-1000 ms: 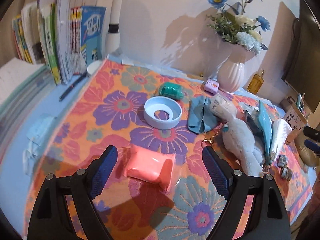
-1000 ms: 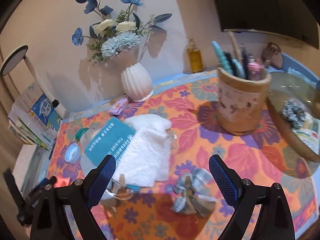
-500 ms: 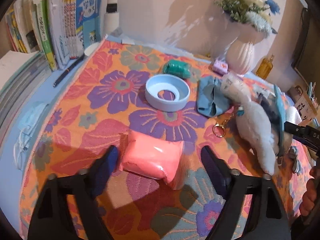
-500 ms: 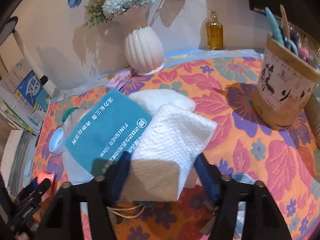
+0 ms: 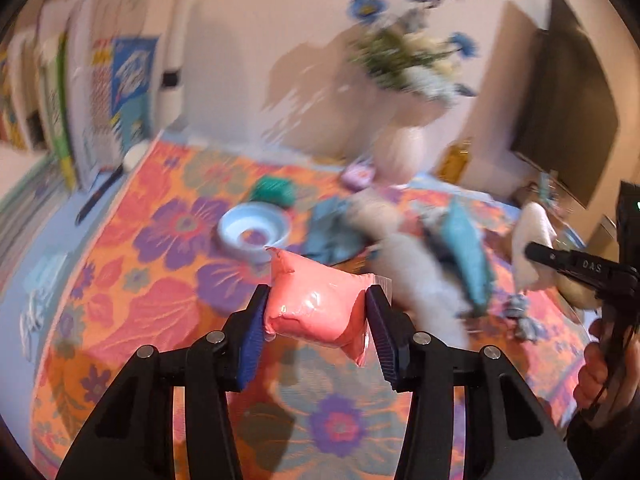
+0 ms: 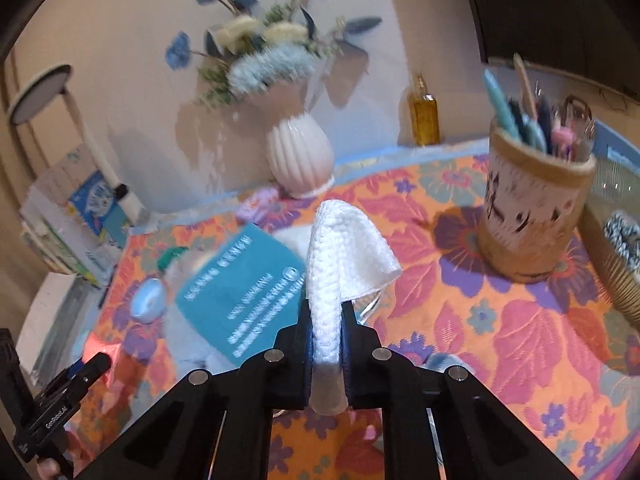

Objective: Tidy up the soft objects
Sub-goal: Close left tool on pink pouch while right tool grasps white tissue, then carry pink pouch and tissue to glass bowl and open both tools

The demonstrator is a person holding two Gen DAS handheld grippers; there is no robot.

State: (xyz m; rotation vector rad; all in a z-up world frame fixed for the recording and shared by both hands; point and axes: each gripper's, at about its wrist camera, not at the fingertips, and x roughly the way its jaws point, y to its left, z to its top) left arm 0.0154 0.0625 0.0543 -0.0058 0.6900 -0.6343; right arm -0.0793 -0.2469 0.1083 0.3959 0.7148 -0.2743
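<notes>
Squeezing in now: left gripper (image 5: 316, 314) fingers closing on the pink pouch (image 5: 318, 306), lower centre of frame, above the flowered worktop (image 5: 132, 280). Right gripper (image 6: 326, 344) fingers clamped narrow on the white cloth (image 6: 340, 252), mid-frame, w/ teal packet (image 6: 240, 292) just left.

Flowers (image 5: 416, 60) and books (image 5: 100, 92) smeared by blur, pale furry heap (image 5: 420, 272) perhaps a toy

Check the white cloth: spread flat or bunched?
Bunched: the white cloth is pinched into a narrow fold between the right hand-held gripper pads.
</notes>
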